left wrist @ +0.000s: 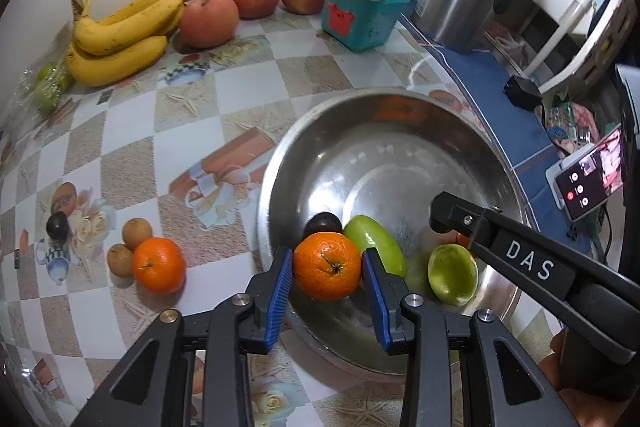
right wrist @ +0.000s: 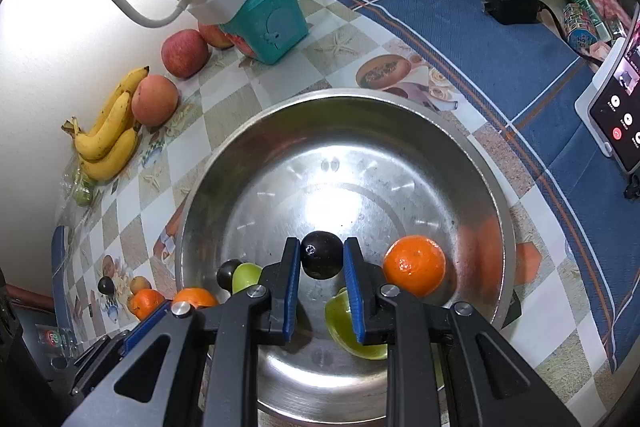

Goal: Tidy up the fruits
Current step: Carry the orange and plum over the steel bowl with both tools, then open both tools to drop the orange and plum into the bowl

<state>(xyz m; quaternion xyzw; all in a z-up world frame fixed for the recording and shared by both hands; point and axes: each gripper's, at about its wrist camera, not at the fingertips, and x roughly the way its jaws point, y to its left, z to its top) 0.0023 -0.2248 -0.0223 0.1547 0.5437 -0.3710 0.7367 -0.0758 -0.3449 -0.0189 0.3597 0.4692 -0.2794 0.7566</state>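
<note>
Fruits are going into the steel bowl [left wrist: 400, 155]: the left tongs [left wrist: 327, 267] clasp an orange [left wrist: 327, 265] over its near rim, the right tongs [right wrist: 322, 259] pinch a dark plum [right wrist: 321, 255] above its middle, so lower each before releasing.

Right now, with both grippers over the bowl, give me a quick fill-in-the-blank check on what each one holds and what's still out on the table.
1. The left gripper is shut on an ____.
2. The right gripper is shut on a dark ____.
3. Both grippers hold their fruit over the steel ____.
4. Against the wall, beside the apples, lies a bunch of ____.

Missing words: orange; plum; bowl; bananas.
</note>
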